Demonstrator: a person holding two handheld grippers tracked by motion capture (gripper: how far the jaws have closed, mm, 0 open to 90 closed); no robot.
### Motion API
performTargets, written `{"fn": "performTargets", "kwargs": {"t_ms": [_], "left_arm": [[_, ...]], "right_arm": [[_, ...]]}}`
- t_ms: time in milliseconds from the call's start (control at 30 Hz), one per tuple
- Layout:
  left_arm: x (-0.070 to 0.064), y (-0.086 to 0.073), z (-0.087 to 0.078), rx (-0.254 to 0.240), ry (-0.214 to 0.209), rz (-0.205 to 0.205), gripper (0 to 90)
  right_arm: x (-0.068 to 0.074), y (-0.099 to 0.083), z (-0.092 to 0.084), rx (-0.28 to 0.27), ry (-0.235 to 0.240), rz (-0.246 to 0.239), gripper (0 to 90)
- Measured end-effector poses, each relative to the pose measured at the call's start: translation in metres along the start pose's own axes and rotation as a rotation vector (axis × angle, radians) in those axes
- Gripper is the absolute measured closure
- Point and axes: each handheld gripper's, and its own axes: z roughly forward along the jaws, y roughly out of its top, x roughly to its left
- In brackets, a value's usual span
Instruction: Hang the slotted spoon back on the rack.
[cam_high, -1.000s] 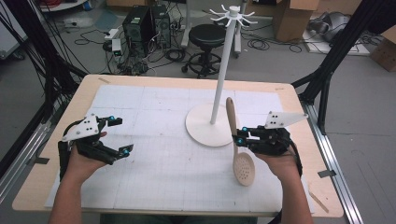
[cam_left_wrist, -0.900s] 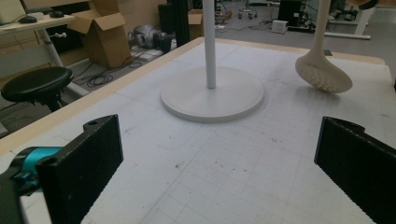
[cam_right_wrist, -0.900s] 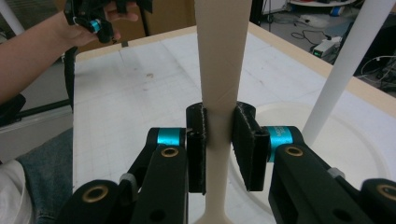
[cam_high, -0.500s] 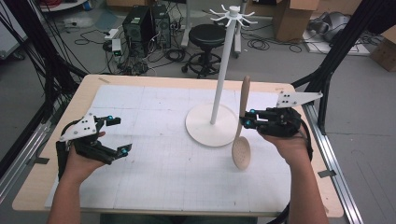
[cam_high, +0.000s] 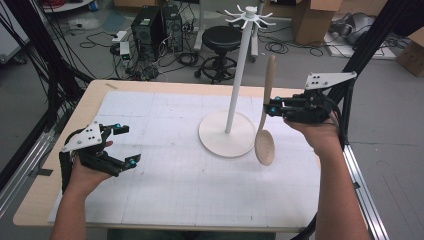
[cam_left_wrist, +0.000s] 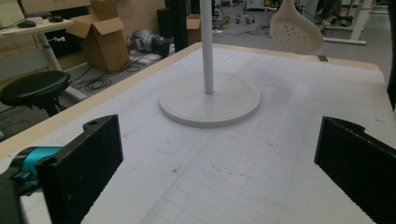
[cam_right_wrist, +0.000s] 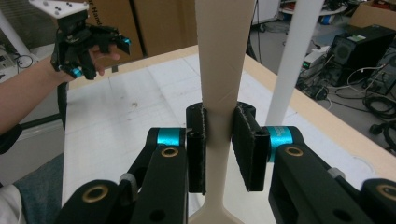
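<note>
1. Wooden slotted spoon (cam_high: 265, 120) is hanging clear of the table (cam_high: 150, 90), its long axis running nearly upright, bowl down and handle tip up.
2. The right gripper (cam_high: 273, 109) is clamping the spoon's handle at mid-length, jaws closed flat against it.
3. The white hook stand (cam_high: 235, 85) is standing just left of the spoon; its hooks are sitting above the handle tip, so a hanging move looks up and leftward.
4. The left gripper (cam_high: 125, 145) is hovering well apart with its jaws spread wide, gripping nothing.

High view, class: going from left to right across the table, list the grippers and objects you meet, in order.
Left gripper → white stand → wooden slotted spoon → right gripper, shut on the spoon's handle.
</note>
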Motion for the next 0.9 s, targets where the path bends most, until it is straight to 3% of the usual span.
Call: {"fn": "performTargets", "kwargs": {"t_ms": [300, 500, 900], "left_arm": [[0.001, 0.000, -0.001, -0.005, -0.001, -0.005, 1.7], [0.000, -0.001, 0.001, -0.003, -0.007, -0.009, 1.7], [0.001, -0.002, 0.001, -0.010, -0.017, -0.017, 1.7]], "right_arm": [[-0.021, 0.019, -0.008, 0.017, -0.046, 0.021, 75.5], [-0.029, 0.024, -0.011, 0.009, -0.064, 0.039, 75.5], [-0.041, 0.042, -0.006, 0.044, -0.090, 0.051, 75.5]]}}
